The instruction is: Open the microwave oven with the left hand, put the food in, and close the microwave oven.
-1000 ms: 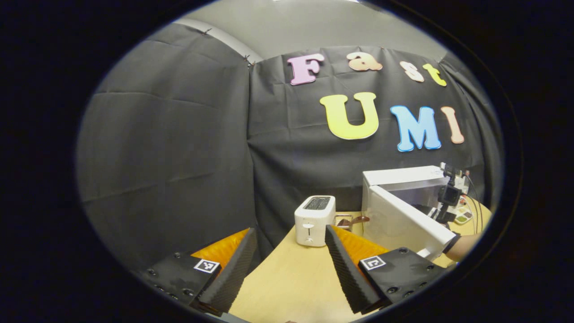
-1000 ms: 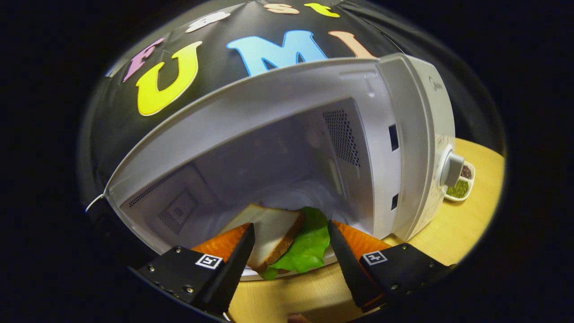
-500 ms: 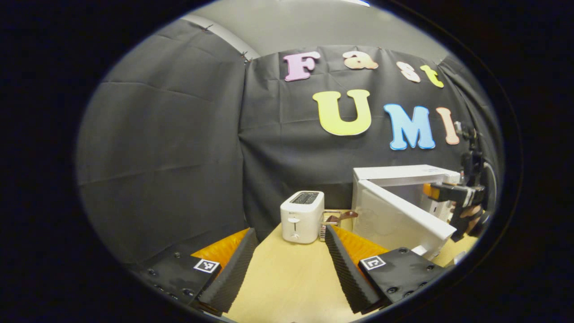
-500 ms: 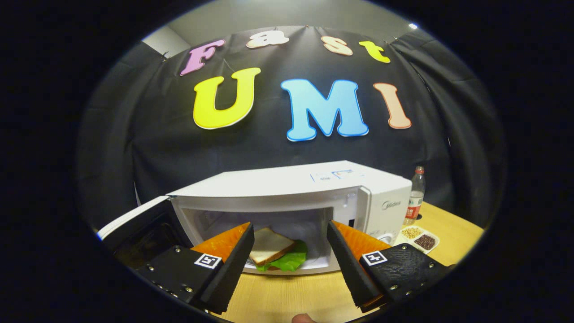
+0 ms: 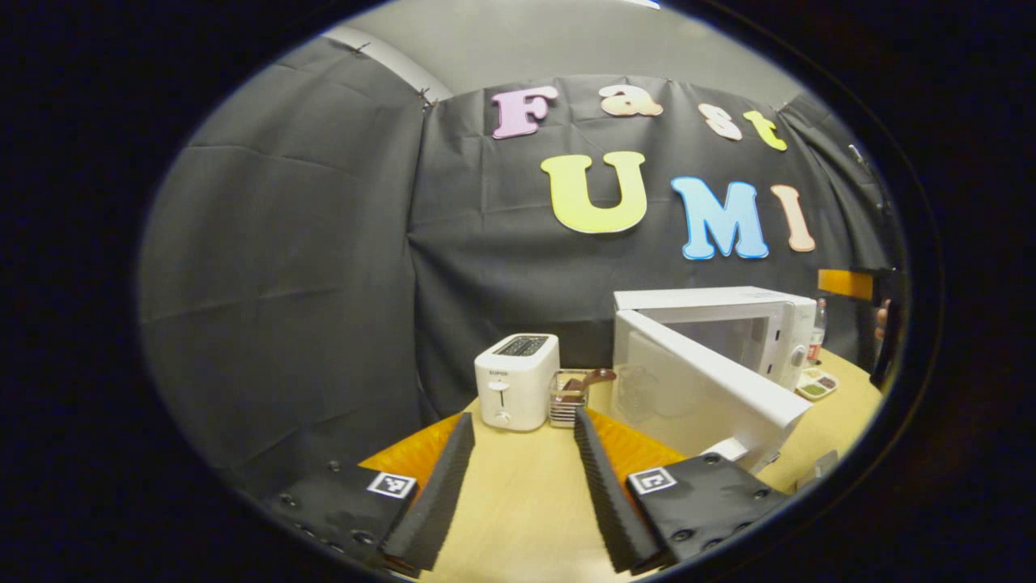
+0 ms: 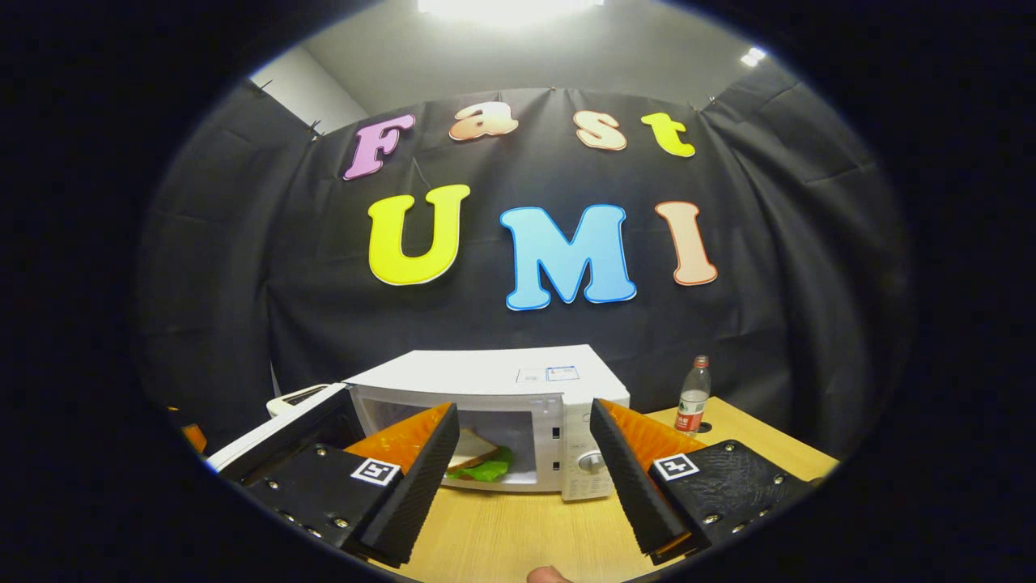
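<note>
Right gripper view is showing me the microwave (image 6: 494, 405) with its door (image 6: 279, 433) swung wide and the sandwich (image 6: 477, 463) lying inside. I am judging that closing comes next: push the door's outer face evenly. My left gripper (image 5: 518, 478) is hovering spread and empty beside the door; my right gripper (image 6: 522, 478) is spread too, well back from the microwave.
</note>
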